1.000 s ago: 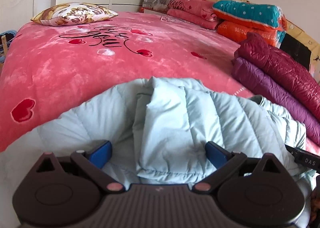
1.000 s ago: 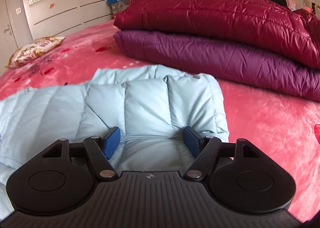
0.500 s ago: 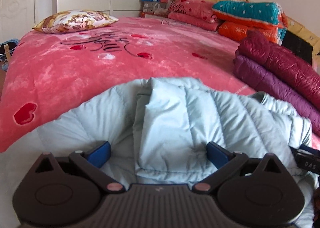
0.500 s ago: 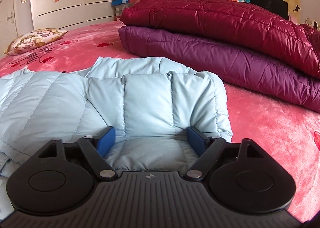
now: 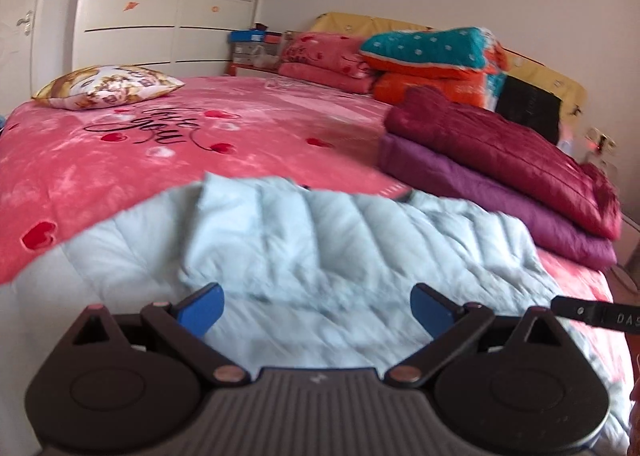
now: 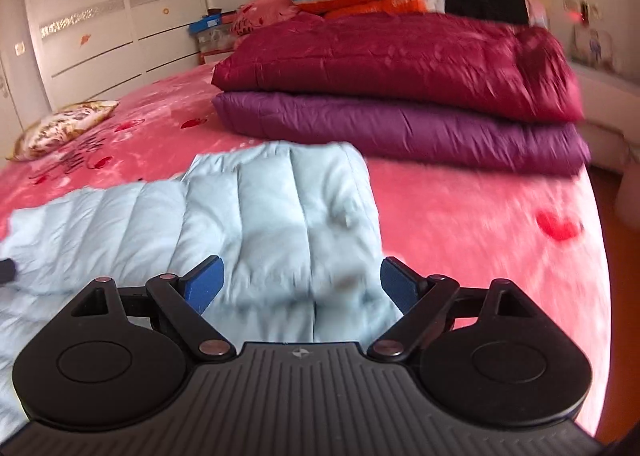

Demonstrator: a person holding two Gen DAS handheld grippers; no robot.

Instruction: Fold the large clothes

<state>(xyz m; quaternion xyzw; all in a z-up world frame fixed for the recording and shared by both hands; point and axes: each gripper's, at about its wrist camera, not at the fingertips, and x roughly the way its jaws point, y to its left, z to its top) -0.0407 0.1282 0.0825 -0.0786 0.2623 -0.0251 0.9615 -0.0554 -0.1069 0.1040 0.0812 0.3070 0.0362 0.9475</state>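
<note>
A pale blue quilted jacket [image 5: 320, 240] lies partly folded on the pink bedcover [image 5: 200, 159], one panel turned over its middle. My left gripper [image 5: 316, 296] hovers over its near part, blue pads wide apart and pressing on nothing. In the right wrist view the jacket's [image 6: 260, 215] right end lies flat below my right gripper [image 6: 301, 270], which stands open above the cloth. A black edge of the right gripper [image 5: 600, 316] shows at the right of the left wrist view.
A folded maroon jacket [image 6: 400, 59] sits on a folded purple one [image 6: 400, 127] just beyond the blue jacket's right end. Folded blankets [image 5: 432, 51] are piled at the headboard, and a patterned pillow [image 5: 108, 85] lies far left. The bed's edge [image 6: 596, 240] drops off at the right.
Both grippers have drawn back and risen from the blue jacket, which now looks smaller and lower. The right gripper's jaws have spread wider. The jacket stays lying on the bed.
</note>
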